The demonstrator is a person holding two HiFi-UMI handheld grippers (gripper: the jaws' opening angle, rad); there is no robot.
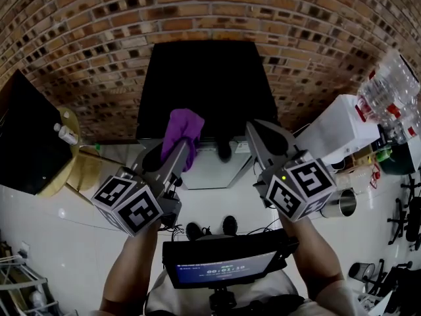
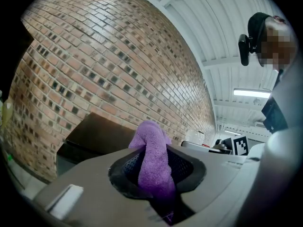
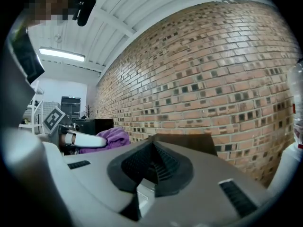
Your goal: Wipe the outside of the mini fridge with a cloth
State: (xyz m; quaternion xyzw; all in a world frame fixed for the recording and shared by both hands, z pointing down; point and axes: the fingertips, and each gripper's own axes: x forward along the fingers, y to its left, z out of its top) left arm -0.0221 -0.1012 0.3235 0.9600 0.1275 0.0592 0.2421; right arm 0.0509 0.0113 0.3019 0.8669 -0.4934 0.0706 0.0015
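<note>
Purple cloth, one, clamped between jaws of left gripper. Right gripper jaws fully together, empty. One black mini fridge ahead of both grippers.

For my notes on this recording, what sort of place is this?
Probably a workshop or lab room: bare brick wall, black mini fridge in front of it, strip light overhead.

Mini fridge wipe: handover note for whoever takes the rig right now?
Left gripper: shut on the purple cloth, aimed at the mini fridge.
Right gripper: shut, empty, alongside the left.
Mini fridge: black, standing against the brick wall.
Done: cloth is in grip; contact with the fridge can't be confirmed.
Left: wipe the fridge's outside faces.
</note>
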